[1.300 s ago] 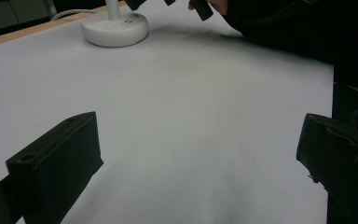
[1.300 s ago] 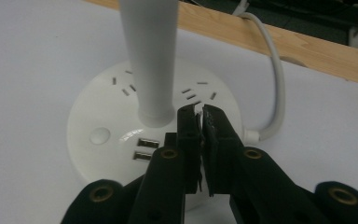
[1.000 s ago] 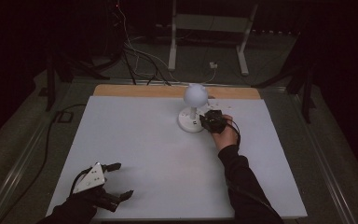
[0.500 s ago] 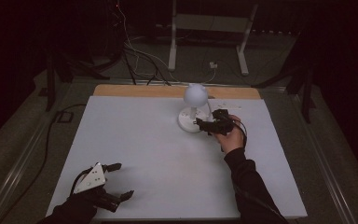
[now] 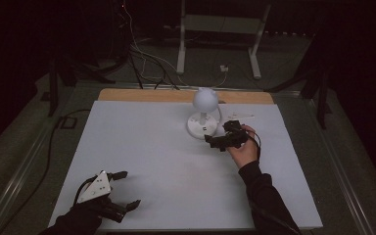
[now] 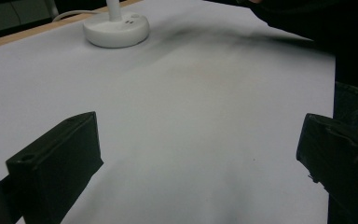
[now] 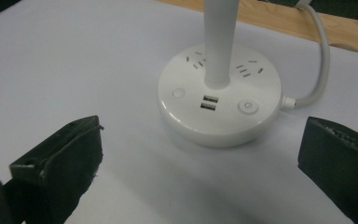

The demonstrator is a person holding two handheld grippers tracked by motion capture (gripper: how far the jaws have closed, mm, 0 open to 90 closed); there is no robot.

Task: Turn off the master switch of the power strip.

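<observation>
Dark floor and cables surround the wide white tabletop. Just above frame centre stands a white globe-headed desk lamp with a round socket base. At its lower right the right gripper hangs, jaws wide and empty, seemingly lining up; the base's power button likely needs pressing. Lower left, the left gripper rests wide open.

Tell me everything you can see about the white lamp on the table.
The lamp looks like glossy white plastic. It has a round flat base, a straight upright stem and a ball-shaped head. The top of the base carries two USB ports, a power button, a plain round button and socket slots. A white cable leaves its side. It stands upright on the white table, near the far edge. The right gripper is close to it, jaws open, not touching.
</observation>
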